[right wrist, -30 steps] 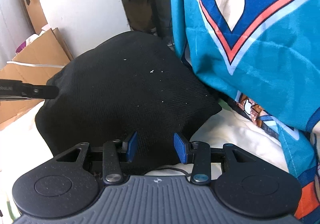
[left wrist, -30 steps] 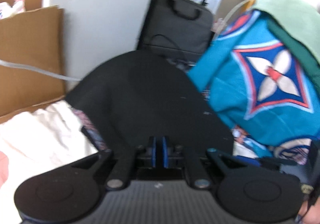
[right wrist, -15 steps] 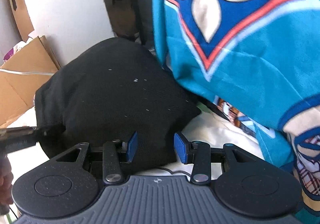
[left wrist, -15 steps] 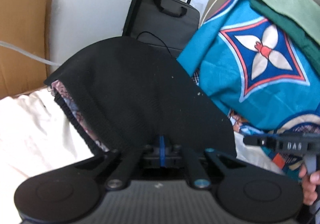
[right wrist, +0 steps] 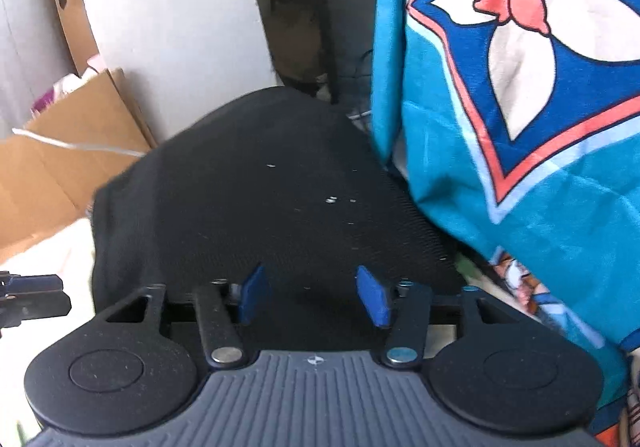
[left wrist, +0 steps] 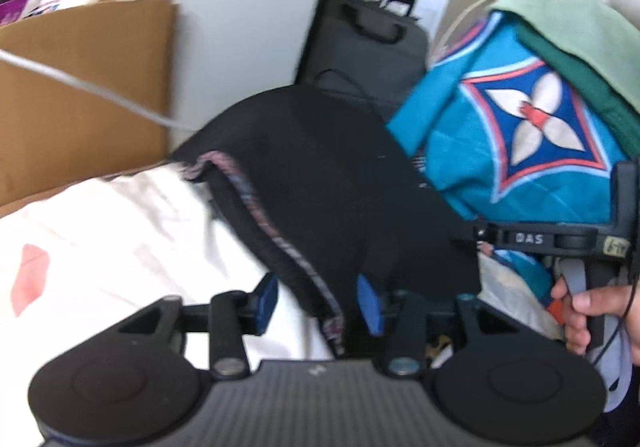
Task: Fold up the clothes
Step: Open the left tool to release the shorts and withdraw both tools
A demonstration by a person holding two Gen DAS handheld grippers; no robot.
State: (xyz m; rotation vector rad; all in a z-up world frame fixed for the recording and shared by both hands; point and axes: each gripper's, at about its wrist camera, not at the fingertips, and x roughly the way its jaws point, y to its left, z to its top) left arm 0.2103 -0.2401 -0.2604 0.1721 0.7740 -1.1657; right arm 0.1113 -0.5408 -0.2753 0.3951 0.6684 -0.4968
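- The left gripper [left wrist: 318, 303] had just been opening; its jaws stood well apart, with the patterned hem of the black garment [left wrist: 320, 183] lying between them, no longer pinched.
- The right gripper [right wrist: 314, 297] had just been opening too; its jaws stood wide over the black garment's near edge, the blue pads [right wrist: 372, 295] not pressing it.
- The black garment lay on a white sheet [left wrist: 120, 231], beside a teal patterned blanket [right wrist: 520, 127].

1. "DAS" stands in pale capital letters on the black side bar of the right gripper [left wrist: 532, 238], seen from the left wrist view.
2. A small pale sticker [left wrist: 616, 247] beside it on the same bar carries marks too blurred to read.
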